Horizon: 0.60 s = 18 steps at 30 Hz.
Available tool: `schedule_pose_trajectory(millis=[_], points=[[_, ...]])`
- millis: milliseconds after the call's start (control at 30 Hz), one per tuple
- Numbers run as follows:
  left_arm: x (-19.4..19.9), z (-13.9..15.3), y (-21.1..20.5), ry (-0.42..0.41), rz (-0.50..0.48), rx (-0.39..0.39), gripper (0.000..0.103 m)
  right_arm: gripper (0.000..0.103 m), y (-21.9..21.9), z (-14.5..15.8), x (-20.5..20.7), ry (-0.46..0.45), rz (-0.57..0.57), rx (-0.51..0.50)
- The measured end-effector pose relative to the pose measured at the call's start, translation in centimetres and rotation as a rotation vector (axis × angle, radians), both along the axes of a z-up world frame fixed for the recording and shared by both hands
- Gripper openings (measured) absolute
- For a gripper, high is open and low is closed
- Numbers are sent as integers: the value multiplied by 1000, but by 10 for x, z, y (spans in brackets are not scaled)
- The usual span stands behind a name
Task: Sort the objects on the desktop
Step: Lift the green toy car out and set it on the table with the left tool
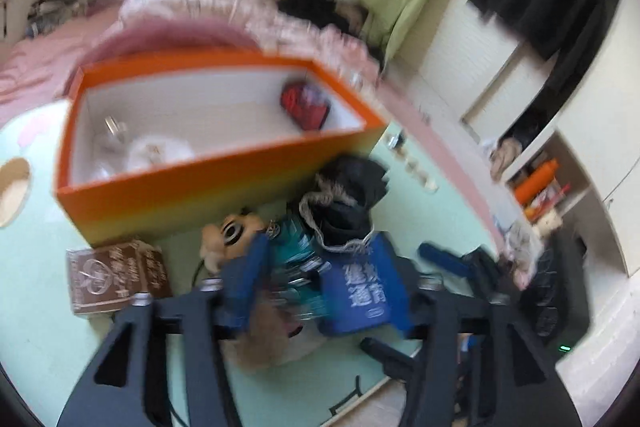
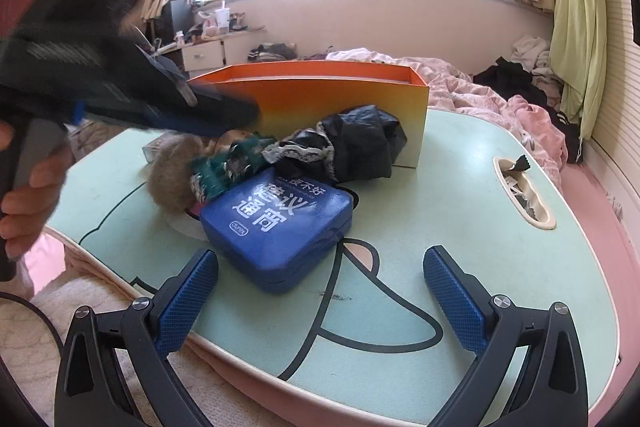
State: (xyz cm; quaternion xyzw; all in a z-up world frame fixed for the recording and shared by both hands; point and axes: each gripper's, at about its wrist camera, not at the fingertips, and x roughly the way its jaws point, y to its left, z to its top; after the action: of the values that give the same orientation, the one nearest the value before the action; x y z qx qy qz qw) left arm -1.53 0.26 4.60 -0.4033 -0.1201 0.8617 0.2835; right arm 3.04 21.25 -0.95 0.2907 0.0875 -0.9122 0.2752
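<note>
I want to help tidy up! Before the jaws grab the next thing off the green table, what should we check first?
1. Left gripper jaws apart, nothing held: ok.
2. Right gripper jaws wide, empty: ok.
3. Orange cardboard box has spare room inside: ok.
4. Blue flat case with white lettering lies unburied on the pale green table: ok.
5. Black lace-trimmed cloth bundle clear of the case: cannot tell, their edges look close.
6. Left view sharp enough to aim: not ok, it is blurred.

glossy blue tin (image 2: 276, 227), matt cardboard box (image 2: 340, 107)
</note>
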Motion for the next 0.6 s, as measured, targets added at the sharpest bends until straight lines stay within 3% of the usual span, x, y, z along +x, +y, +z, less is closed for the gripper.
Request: schedule_pose_trajectory(millis=[100, 200, 300, 467, 567, 600], points=[[26, 17, -16, 98, 40, -15, 81, 103, 0, 0, 0, 0, -1, 0], [46, 16, -31, 118, 70, -87, 81, 103, 0, 0, -1, 1, -2, 3], [64, -1, -47, 106, 145, -184, 81, 103, 1, 0, -2, 1, -3, 4], [67, -46, -53, 61, 192, -218, 81, 103, 1, -1, -2, 2, -6, 9], [65, -55, -39, 148, 246, -337, 85, 103, 3, -1, -2, 1, -8, 10], [64, -56, -34, 187, 250, -361, 92, 103, 3, 0, -3, 0, -8, 11]])
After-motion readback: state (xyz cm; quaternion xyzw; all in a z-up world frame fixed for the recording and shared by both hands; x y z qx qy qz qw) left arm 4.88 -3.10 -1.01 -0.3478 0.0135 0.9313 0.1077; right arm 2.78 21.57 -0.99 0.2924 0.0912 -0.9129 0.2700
